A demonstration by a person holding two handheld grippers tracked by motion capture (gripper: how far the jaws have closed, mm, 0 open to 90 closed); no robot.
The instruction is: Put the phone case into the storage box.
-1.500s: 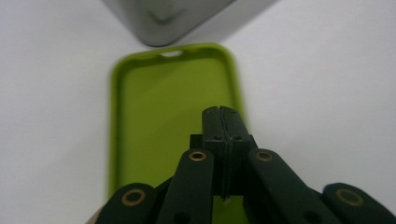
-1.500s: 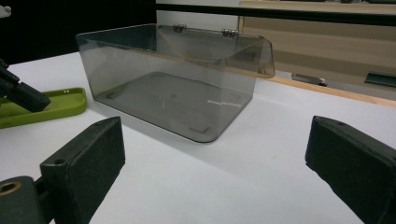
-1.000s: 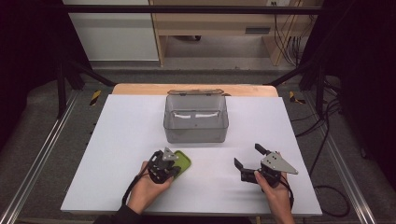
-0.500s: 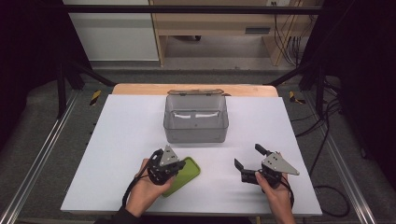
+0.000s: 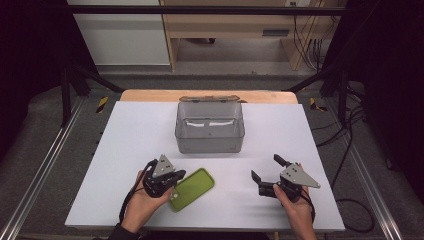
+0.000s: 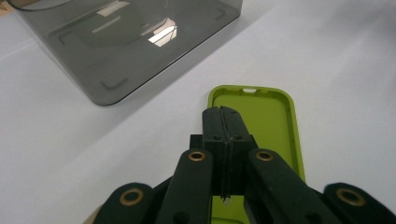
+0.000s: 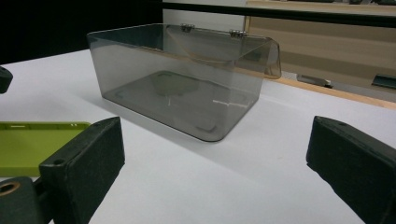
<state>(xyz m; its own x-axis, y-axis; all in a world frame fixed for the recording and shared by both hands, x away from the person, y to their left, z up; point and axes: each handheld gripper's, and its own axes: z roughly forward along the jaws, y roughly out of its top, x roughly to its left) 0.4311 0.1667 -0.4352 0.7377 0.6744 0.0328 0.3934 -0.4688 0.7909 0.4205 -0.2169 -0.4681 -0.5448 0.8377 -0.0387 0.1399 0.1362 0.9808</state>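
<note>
Currently, you have one smoke-grey clear box (image 5: 210, 127) standing open on the white table (image 5: 125, 135), its lid hinged back on the far side. One green phone case (image 5: 191, 189) lies flat, hollow side up, nearer you than the box and slightly to its left. Your left gripper (image 5: 176, 176) rests over the case's near-left end, jaws pressed together with nothing between them. Your right gripper (image 5: 266, 171), nearer you and right of the box, holds its two jaws wide apart, gripping nothing.
</note>
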